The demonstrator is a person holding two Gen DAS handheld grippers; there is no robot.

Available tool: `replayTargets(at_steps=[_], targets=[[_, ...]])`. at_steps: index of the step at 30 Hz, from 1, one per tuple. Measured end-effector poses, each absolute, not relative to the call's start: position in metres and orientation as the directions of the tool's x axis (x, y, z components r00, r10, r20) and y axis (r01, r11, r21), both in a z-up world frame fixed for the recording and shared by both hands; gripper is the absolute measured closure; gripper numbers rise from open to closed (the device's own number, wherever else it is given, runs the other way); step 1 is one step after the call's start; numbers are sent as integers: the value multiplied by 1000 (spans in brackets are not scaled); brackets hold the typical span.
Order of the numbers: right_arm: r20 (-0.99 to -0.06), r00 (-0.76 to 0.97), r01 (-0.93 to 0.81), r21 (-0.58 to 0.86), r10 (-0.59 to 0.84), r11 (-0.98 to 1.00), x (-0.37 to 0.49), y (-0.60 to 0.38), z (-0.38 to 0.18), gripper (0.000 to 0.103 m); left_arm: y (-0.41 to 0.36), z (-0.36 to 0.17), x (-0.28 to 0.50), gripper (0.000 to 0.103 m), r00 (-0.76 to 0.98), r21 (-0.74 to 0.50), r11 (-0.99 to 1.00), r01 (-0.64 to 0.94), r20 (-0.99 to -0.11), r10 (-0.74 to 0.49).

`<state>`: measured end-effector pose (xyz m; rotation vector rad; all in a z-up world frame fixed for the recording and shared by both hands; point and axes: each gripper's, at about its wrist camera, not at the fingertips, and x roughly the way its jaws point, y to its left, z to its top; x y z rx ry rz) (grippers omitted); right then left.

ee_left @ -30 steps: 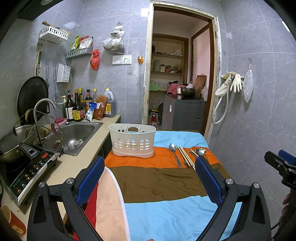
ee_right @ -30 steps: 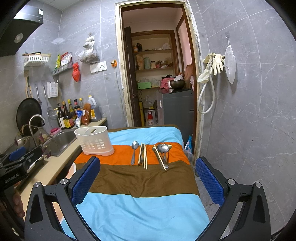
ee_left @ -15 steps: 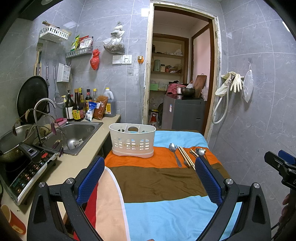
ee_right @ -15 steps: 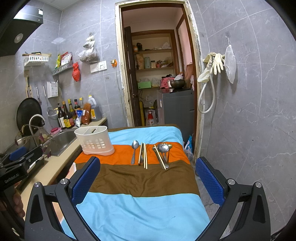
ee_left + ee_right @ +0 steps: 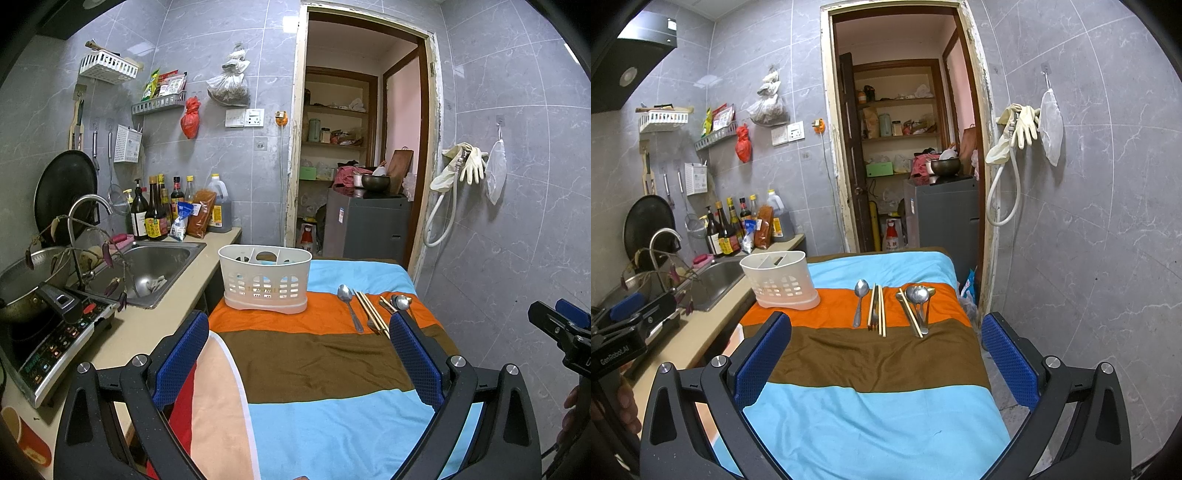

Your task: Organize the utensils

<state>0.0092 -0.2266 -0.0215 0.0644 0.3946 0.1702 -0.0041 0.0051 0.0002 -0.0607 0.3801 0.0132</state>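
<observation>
Right wrist view: utensils [image 5: 882, 306] all lying on orange stripe, white caddy [image 5: 779, 280] nearby looks empty. Left gripper [image 5: 299, 354], right gripper [image 5: 886, 354] both wide open, holding nothing. Basically 0 sorted, everything left.

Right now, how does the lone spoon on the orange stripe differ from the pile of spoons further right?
The lone spoon lies by itself, touching nothing; the pile of spoons overlaps, with chopsticks across it. The lone spoon sits nearer the white basket; the pile lies nearer the cloth's right edge. Both are metal, bowls pointing away.
</observation>
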Motion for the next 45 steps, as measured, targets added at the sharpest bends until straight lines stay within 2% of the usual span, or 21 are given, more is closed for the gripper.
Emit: replayTargets(at_steps=[20, 35, 45], targets=[[-378, 909, -147, 98, 173, 984, 20, -217, -24, 0, 18, -9, 16, 7, 930, -44, 999, -6, -366, -11], [-353, 932, -53, 82, 79, 995, 57, -182, -13, 0, 28, 1, 70, 7, 936, -46, 993, 108, -333, -117], [-382, 923, -13, 63, 36, 998, 87, -189, -10, 0, 21, -6, 115, 7, 910, -61, 990, 128, -390, -141]])
